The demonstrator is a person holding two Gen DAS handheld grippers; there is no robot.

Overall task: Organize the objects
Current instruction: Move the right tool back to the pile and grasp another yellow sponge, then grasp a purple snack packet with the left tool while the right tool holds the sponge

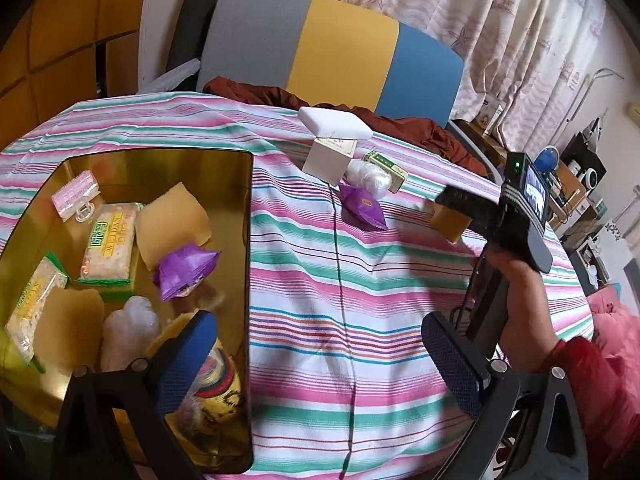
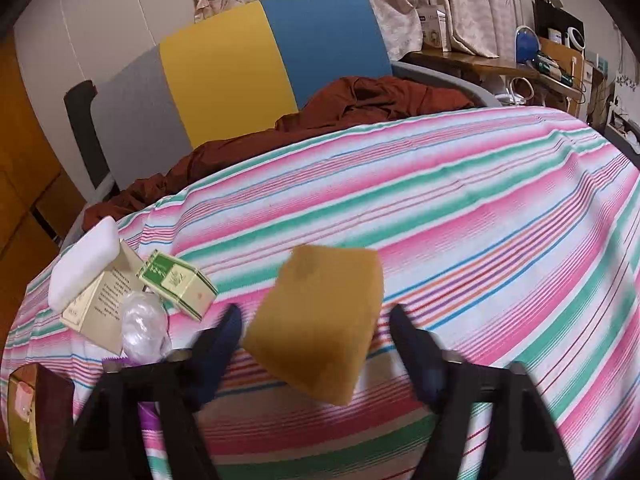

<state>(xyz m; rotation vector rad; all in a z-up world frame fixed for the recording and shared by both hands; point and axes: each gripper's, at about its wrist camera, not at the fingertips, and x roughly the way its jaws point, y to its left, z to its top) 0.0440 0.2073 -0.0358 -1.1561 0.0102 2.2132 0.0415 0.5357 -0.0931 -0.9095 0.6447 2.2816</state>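
A yellow-brown sponge (image 2: 320, 320) lies tilted between the fingers of my right gripper (image 2: 316, 332), with a strip of striped cloth showing on each side of it, so the jaws stand open around it. In the left wrist view a hand holds that gripper (image 1: 460, 208) over the same sponge (image 1: 448, 222). My left gripper (image 1: 320, 360) is open wide and empty, its left finger over the gold tray (image 1: 246, 240). The tray holds sponges, snack packs, a purple packet (image 1: 184, 268) and a pink clip (image 1: 74, 196).
Loose on the striped tablecloth (image 1: 360, 300) lie a white block (image 1: 336, 122) on a small white box, a green box (image 1: 386, 164), a clear plastic wad (image 1: 368, 178) and a second purple packet (image 1: 364, 204). A grey, yellow and blue chair (image 2: 224, 64) with rust-red cloth stands behind.
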